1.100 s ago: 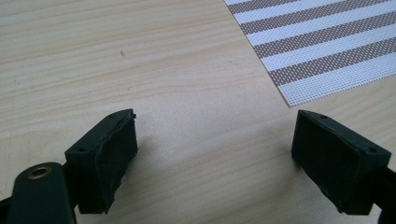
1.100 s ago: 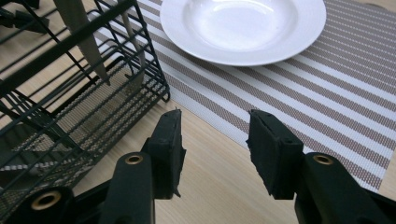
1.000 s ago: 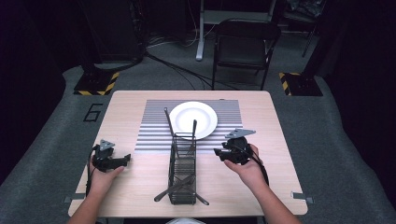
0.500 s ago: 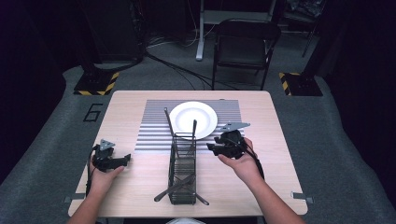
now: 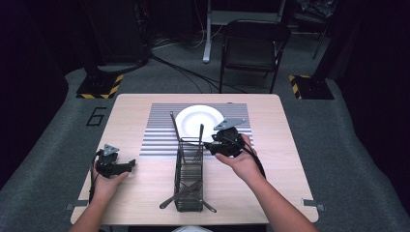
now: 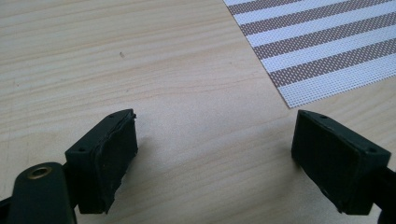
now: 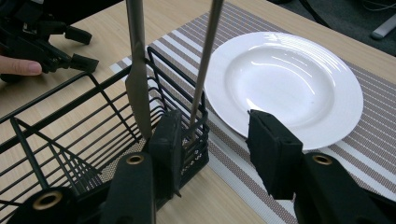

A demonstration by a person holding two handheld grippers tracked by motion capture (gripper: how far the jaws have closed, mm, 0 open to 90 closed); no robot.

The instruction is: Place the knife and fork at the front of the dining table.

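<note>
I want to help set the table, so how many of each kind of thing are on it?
White plate: 1
Striped placemat: 1
Black wire rack: 1
Cutlery in the rack: 4, as far as I can tell
Grippers: 2, the left gripper and the right gripper
Total: 9

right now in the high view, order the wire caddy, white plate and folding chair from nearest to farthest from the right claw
1. wire caddy, just to the left of the right claw
2. white plate, just beyond it on the striped mat
3. folding chair, on the floor past the table's far edge
</note>
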